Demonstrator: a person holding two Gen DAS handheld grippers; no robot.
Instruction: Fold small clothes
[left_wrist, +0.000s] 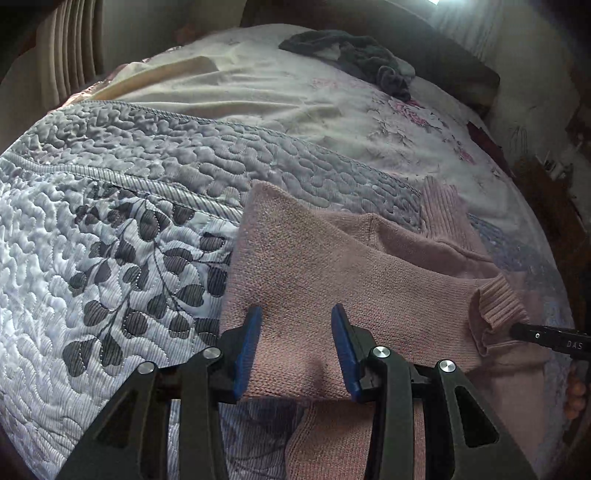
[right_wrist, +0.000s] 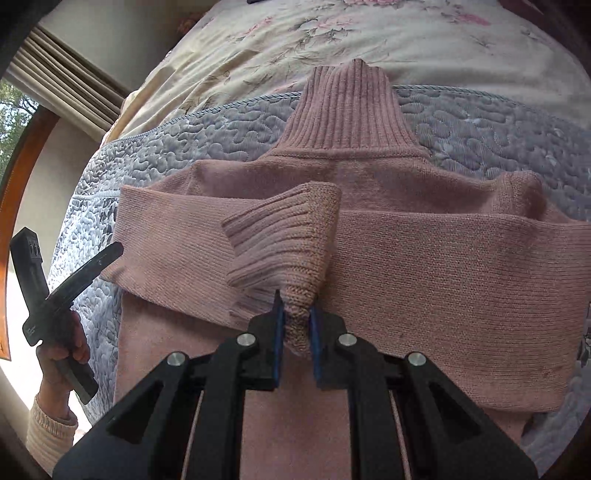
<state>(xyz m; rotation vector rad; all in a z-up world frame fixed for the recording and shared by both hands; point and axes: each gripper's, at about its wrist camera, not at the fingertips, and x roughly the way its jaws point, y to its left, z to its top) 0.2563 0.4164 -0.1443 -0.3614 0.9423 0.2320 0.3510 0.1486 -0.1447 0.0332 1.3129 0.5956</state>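
My right gripper (right_wrist: 295, 317) pinches the ribbed cuff (right_wrist: 280, 236) over the pink sweater (right_wrist: 443, 266). My left gripper (left_wrist: 296, 325) hangs released at nine o'clock, above the quilt (left_wrist: 110, 206).

The quilted cover (left_wrist: 122, 229) lies bare toward the bed's left edge, giving open passage beside the pink sweater (left_wrist: 332, 273). Past the sweater's collar (right_wrist: 351, 114), the floral sheet (left_wrist: 280, 110) is free up to a dark clothes heap (left_wrist: 351, 55) near the far right corner. The left tool (left_wrist: 295, 332) hangs spread over the sweater's left part.
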